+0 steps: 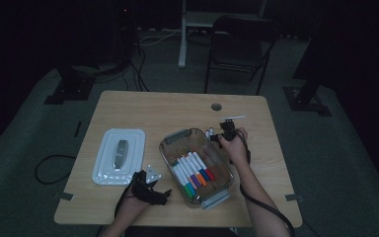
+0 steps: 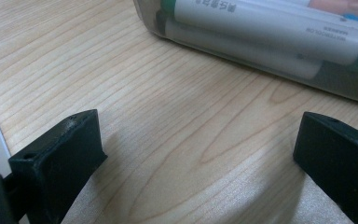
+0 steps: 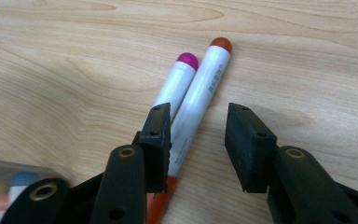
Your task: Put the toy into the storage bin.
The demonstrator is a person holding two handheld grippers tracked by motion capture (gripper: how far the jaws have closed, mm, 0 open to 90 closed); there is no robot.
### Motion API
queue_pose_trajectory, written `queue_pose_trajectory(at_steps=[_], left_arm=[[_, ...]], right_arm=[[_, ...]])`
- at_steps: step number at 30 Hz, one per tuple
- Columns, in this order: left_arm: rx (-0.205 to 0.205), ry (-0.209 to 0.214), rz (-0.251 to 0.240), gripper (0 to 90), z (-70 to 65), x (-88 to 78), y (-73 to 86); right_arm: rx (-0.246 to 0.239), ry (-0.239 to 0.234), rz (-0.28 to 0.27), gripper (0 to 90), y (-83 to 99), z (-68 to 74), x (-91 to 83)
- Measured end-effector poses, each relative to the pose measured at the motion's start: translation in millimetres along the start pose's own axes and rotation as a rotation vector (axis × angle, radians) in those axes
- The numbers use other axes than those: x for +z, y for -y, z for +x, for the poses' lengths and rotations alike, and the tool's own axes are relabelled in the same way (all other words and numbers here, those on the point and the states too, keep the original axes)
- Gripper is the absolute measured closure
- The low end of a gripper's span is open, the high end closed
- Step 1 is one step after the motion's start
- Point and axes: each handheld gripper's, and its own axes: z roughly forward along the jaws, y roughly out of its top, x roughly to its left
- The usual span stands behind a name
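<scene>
Two white markers lie side by side on the wooden table, one with a red end (image 3: 205, 88) and one with a magenta end (image 3: 177, 84). My right gripper (image 3: 198, 140) stands open low over them. Its jaws straddle the red-ended marker, the left jaw close against its side and the right jaw apart from it. In the high view this gripper (image 1: 216, 135) is beside the far right corner of a clear container (image 1: 164, 150) that holds several coloured markers (image 1: 193, 170). My left gripper (image 2: 196, 154) rests open on the table just short of the container wall (image 2: 261, 63), with nothing between its jaws.
A white lid (image 1: 119, 154) lies left of the container, next to my left gripper (image 1: 164, 194). The table has a small round hole (image 1: 216, 106) near its far edge. A dark chair (image 1: 242, 44) stands beyond the table.
</scene>
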Motion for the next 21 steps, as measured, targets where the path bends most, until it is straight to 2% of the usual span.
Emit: queue_pose_trajectory(at_steps=[6,10,13,15,17,21], left_arm=[[-0.001,0.000,0.000,1.9,0.0,0.0,0.0],[0.000,0.000,0.000,1.9,0.0,0.0,0.0],[0.000,0.000,0.000,1.9,0.0,0.0,0.0],[0.000,0.000,0.000,1.9,0.0,0.0,0.0],[0.000,0.000,0.000,1.9,0.0,0.0,0.0],[0.000,0.000,0.000,1.9,0.0,0.0,0.0]], right_arm=[[0.023,0.005,0.009,60.8,-0.6,-1.1,1.3],[0.011,0.021,0.026,62.8,-0.4,1.3,4.9],[0.051,0.038,0.037,70.9,1.2,-2.3,4.6],[0.067,0.065,0.049,75.9,2.2,-5.0,1.5],[0.085,0.080,0.050,76.4,3.7,-9.6,-2.3],[0.099,0.057,0.047,76.5,7.3,-17.4,-12.6]])
